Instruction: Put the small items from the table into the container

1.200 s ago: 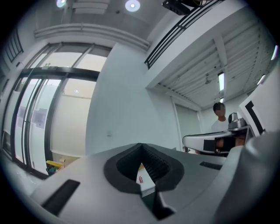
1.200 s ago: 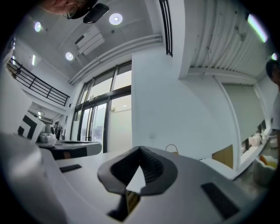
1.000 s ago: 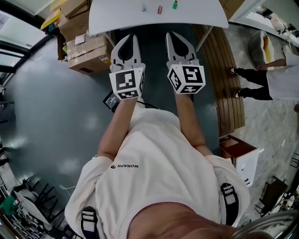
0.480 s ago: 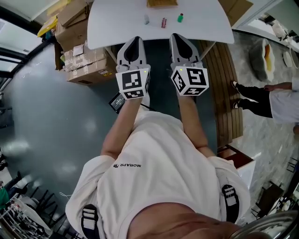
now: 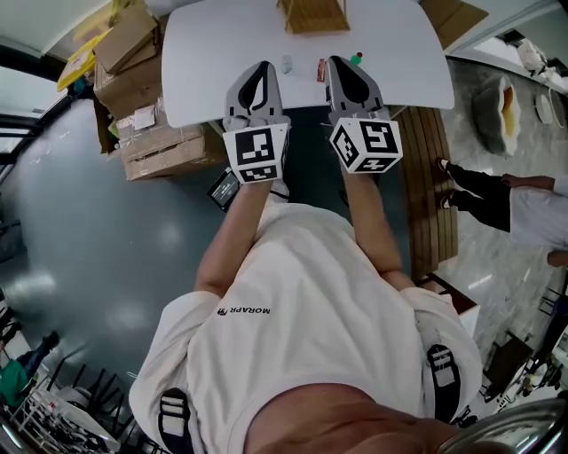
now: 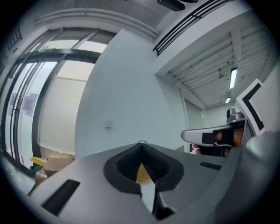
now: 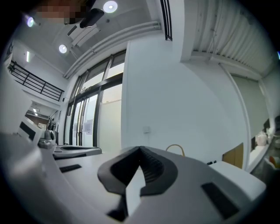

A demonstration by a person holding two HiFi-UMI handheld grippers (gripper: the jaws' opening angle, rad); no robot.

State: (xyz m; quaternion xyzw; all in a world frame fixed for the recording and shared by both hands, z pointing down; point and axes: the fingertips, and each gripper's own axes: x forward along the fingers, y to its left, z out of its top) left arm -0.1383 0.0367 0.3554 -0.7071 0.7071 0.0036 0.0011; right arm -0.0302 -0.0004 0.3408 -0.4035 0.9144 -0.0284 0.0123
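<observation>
Worn: white short-sleeved T-shirt [image 5: 302, 293], small dark lettering [image 5: 241, 311] on it; dark straps [image 5: 173, 417] over both shoulders. Hand tools: left tongs [image 5: 262, 65] and right tongs [image 5: 335, 60], grey tapered shells, ribbed black pads [image 6: 154, 162], each carrying a black-and-white marker cube [image 5: 257, 152]

Bright daylight through windows [image 7: 89, 118]; ceiling lamps [image 7: 110, 6] glare; strong fisheye bending, dark vignette at edges

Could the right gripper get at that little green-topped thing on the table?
Probably yes. The right gripper is at the near edge of the table, the green-topped thing lies just beside its tip, nothing between. Its jaws are shut, though.
</observation>
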